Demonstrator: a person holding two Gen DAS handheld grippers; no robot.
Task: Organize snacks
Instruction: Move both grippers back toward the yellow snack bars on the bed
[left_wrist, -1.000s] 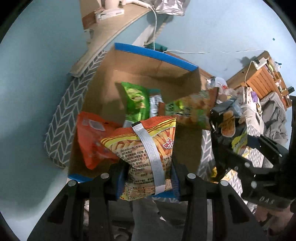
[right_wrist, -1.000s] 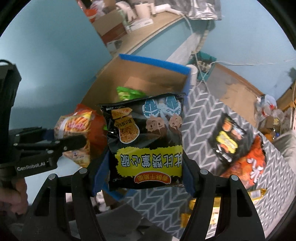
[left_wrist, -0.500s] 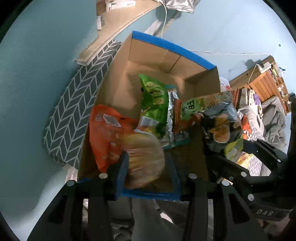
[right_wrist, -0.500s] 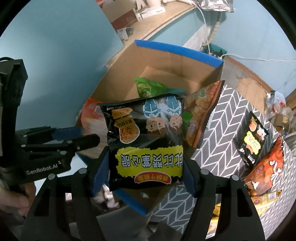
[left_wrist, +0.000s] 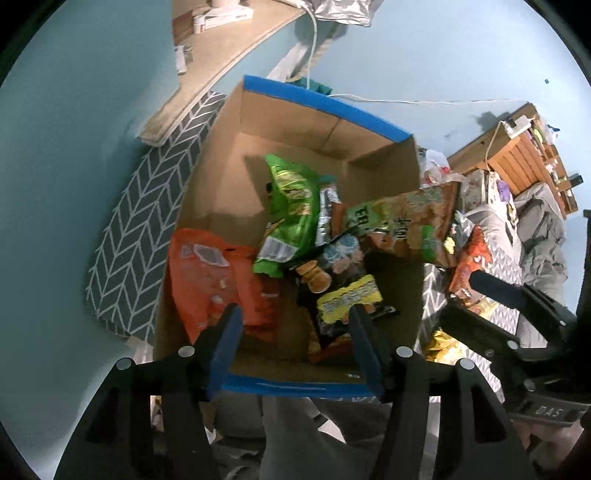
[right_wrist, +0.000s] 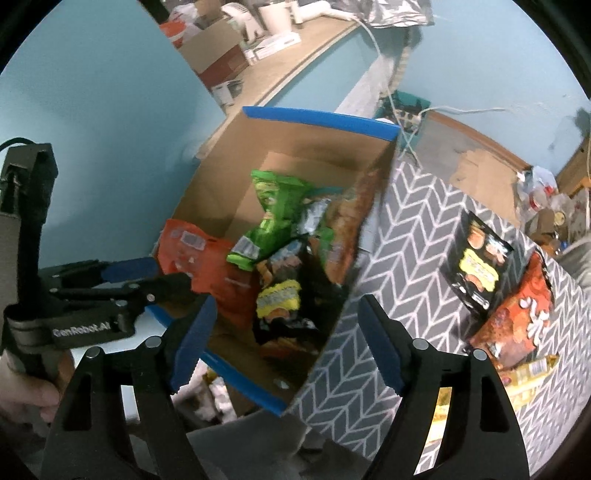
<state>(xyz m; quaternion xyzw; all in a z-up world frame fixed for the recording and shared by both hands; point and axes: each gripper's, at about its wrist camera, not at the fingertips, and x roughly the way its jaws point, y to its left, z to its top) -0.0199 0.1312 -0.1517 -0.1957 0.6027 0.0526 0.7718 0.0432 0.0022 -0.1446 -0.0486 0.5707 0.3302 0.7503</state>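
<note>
Left tool (left_wrist: 295, 343) spread wide, empty, above cardboard box (left_wrist: 291, 122). Inside: orange bag (left_wrist: 210, 280), green bag (left_wrist: 291, 206), black-yellow bag (left_wrist: 343, 291).

Right tool (right_wrist: 286, 345) wide open, empty, over box near corner. Black bag (right_wrist: 476, 266) and red bag (right_wrist: 517, 314) on chevron surface (right_wrist: 410, 236).

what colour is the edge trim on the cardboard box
Blue trim on the cardboard box, clearest in the left wrist view.

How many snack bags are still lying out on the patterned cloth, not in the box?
3 show clearly: a black bag, a red-orange bag beside it, and a yellow packet at the near edge. More may be hidden behind the gripper.
</note>
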